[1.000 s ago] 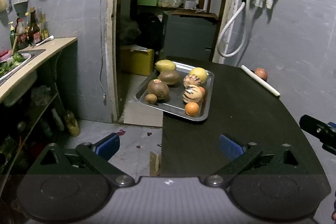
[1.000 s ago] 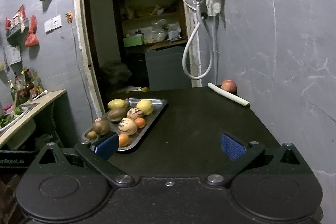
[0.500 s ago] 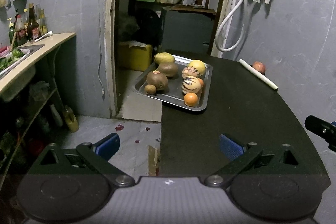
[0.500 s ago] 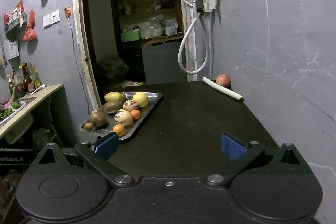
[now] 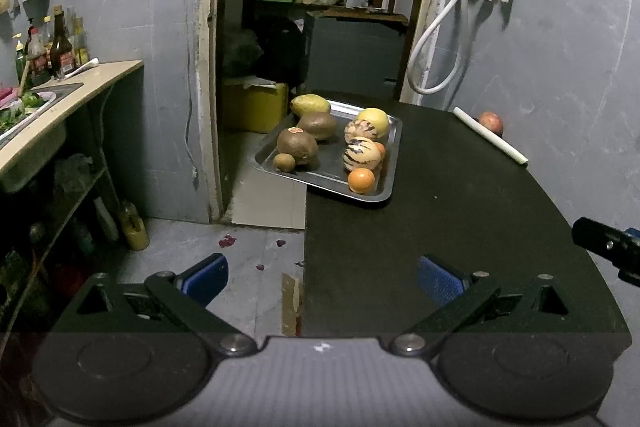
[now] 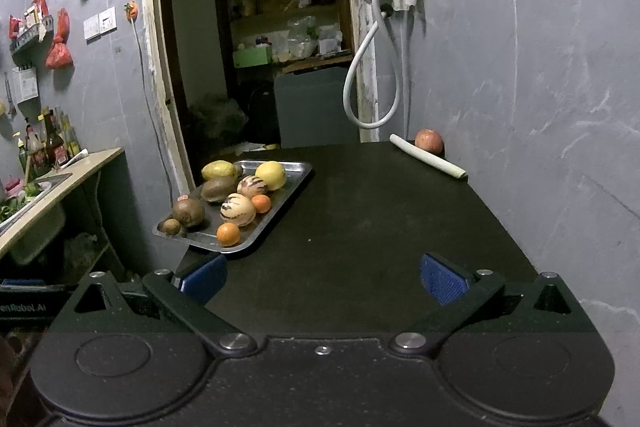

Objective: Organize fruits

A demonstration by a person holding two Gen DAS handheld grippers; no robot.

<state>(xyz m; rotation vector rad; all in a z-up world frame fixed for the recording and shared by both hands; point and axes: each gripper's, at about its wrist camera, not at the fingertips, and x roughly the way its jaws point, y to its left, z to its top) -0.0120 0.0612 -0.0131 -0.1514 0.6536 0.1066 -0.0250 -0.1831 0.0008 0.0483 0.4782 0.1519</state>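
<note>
The shiny metal tray (image 5: 384,193) piled with mixed fruits sits mid-frame, hanging off the black table's (image 5: 460,211) left edge, a lone red apple (image 5: 491,122) upper right, with left gripper (image 5: 322,277) and right gripper (image 6: 322,277) both wide open, empty.

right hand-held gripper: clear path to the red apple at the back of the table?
Probably yes. The right hand-held gripper is open, bare tabletop lies ahead; only the white stick lies before the red apple.
</note>
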